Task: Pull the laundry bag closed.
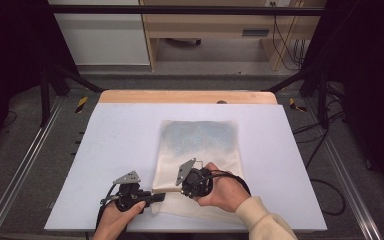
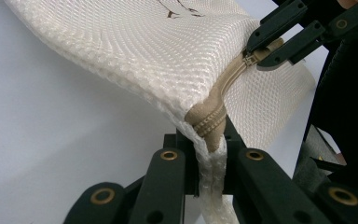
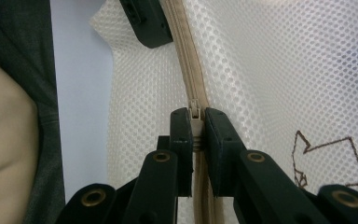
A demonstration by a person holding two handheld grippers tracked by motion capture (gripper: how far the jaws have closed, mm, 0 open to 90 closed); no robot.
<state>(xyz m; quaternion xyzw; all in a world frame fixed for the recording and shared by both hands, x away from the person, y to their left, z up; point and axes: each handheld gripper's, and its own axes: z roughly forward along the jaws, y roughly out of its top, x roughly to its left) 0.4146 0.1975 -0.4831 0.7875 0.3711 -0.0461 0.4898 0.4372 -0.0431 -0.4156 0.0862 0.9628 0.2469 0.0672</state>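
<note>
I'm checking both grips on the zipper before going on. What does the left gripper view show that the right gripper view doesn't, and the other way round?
Left gripper view alone: the left gripper shut on the mesh bag's corner at the zipper's end.

Right gripper view alone: the right gripper shut on the zipper pull, and a brown outline stitched into the mesh.

Both: the tan zipper on the white mesh, with the other gripper farther along it.
</note>
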